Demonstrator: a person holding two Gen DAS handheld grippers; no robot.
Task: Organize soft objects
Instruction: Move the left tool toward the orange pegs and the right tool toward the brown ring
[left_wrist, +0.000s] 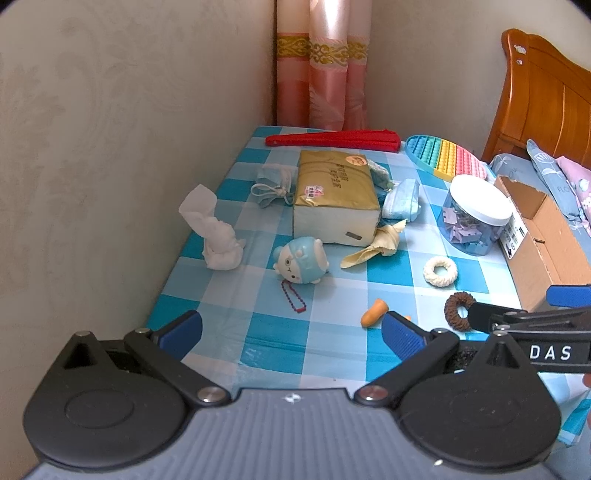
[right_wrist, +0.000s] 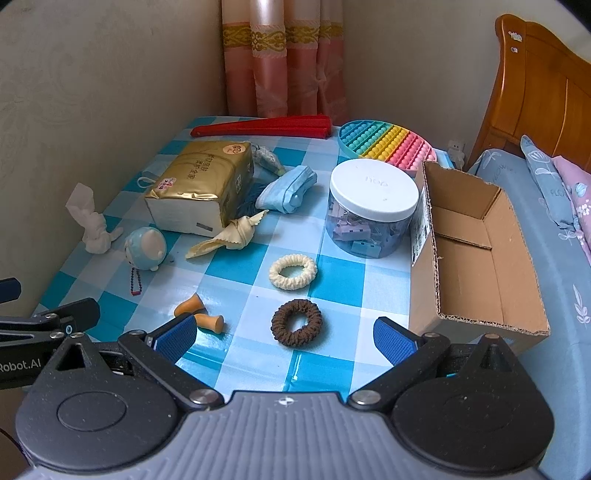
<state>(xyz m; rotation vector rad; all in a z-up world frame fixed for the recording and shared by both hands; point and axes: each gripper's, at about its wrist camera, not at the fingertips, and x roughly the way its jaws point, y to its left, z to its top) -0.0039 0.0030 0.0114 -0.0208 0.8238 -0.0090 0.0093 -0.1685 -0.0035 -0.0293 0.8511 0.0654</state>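
Both pairs of fingers stand wide apart and hold nothing: left gripper (left_wrist: 291, 332) at lower centre over the checked tabletop (left_wrist: 332, 295), right gripper (right_wrist: 284, 334) likewise, with the brown scrunchie (right_wrist: 296, 322) between its fingers on the cloth. Above lies the cream scrunchie (right_wrist: 293, 271). Only the right view shows inside the cardboard box (right_wrist: 476, 258) at right.

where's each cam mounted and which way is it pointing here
Left wrist: on the left claw, facing forward across the checked table toward the wall corner and tissue pack; its own open blue pads show, and the right claw enters at right.
Right wrist: on the right claw, facing the brown scrunchie and cardboard box; its open pads show, the left claw at left.
Shared: tissue pack, both scrunchies, lidded jar.
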